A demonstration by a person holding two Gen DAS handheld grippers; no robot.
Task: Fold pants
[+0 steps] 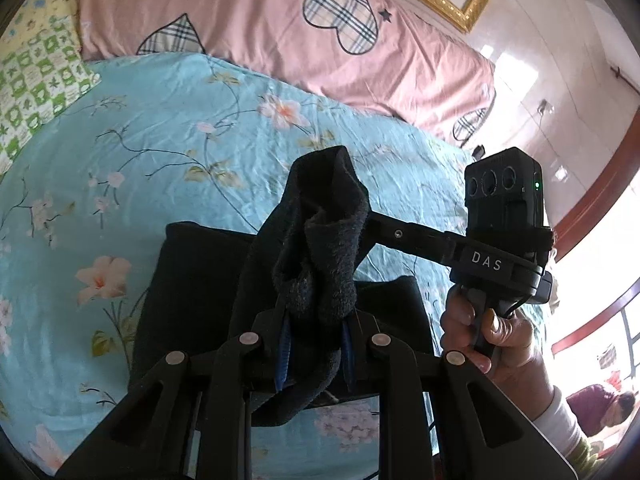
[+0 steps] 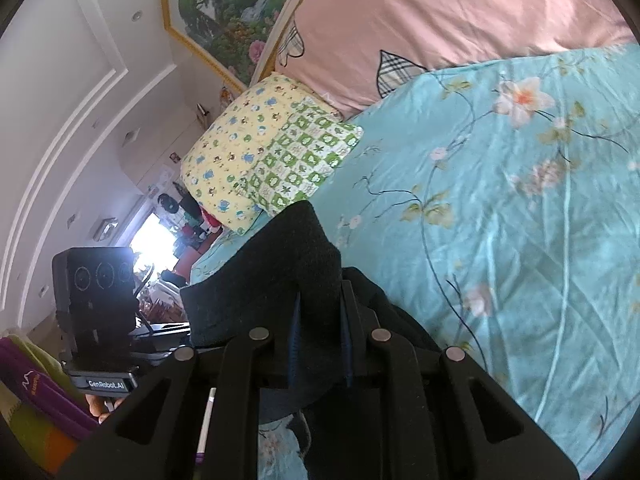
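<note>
Left wrist view: bed with teal floral sheet (image 1: 168, 128) fills most of the frame, pink quilt (image 1: 248, 12) behind it along the headboard side, a green-and-yellow patterned pillow (image 1: 36, 68) off in the corner. The pants (image 1: 192, 280), dark and fleecy, sit mid-sheet: lower part lies flat as a roughly rectangular slab, upper part is lifted off it in a bunched ridge held between both tools.

Progress, my read: looks partway. The flat slab suggests at least one fold is already in; the raised end is not yet laid down, so the current fold is open. Left to do: bring the raised edge over, set it on the slab, release, flatten. Can't tell how many layers the slab has, nor which end of the pants is lifted.

Left gripper (image 1: 316, 332): jaws nearly closed, clamped on a thick wad of the fabric that bulges up and forward past the blue pads. Cloth also droops below the jaws.

Right gripper (image 2: 320, 336): same, narrow gap, pinching a fold of the pants (image 2: 272, 280) that stands up ahead of the fingers. In the left view it comes in from the right side (image 1: 362, 228), its tips buried in the same bunch, held by the right hand (image 1: 484, 332). Both grips sit close together on the raised edge, well above the sheet.
</note>
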